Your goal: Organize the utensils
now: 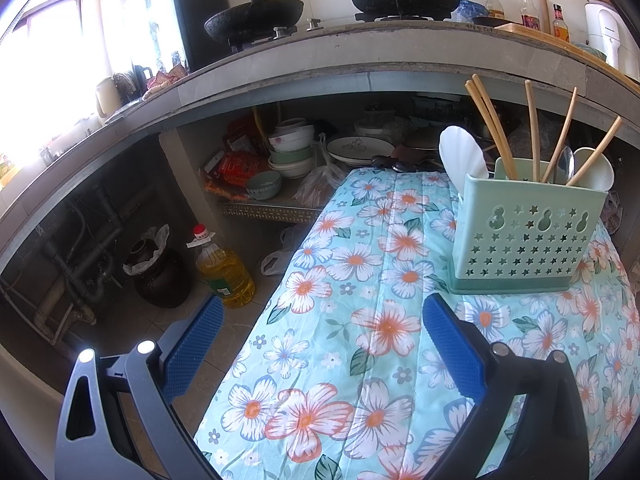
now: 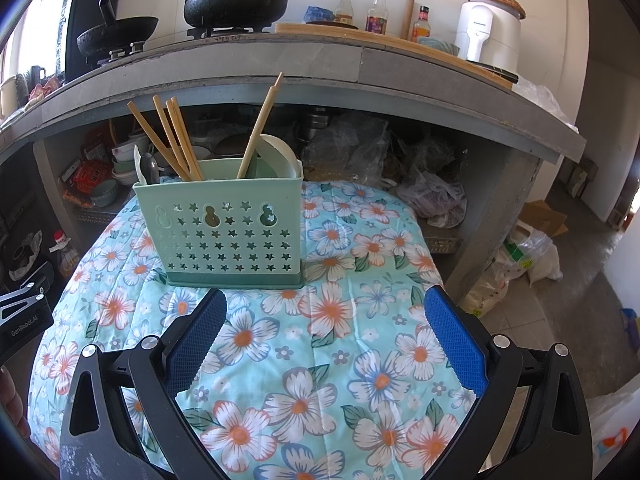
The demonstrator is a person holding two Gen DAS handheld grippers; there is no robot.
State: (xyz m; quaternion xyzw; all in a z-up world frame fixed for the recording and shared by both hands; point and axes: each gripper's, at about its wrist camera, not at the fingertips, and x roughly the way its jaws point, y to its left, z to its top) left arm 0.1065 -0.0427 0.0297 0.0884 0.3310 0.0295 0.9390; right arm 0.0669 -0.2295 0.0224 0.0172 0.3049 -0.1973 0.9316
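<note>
both grippers' jaws apart, empty, over floral cloth (image 2: 320, 340); utensil holder (image 2: 224, 236) upright ahead, counter (image 2: 280, 68) behind.

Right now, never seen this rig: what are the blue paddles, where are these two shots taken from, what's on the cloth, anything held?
The blue paddles are the ribbed fingers of two hand-held grippers that a person carries, one per hand; there is no robot arm. Each picture comes from a fisheye camera on one gripper, looking forward along its fingers. One shows the left hand-held gripper, the other the right hand-held gripper. Both are open and hold nothing. On the floral cloth stands a green utensil caddy with chopsticks, a metal spoon and white spoons upright in it. Behind is a kitchen counter with pots.
</note>
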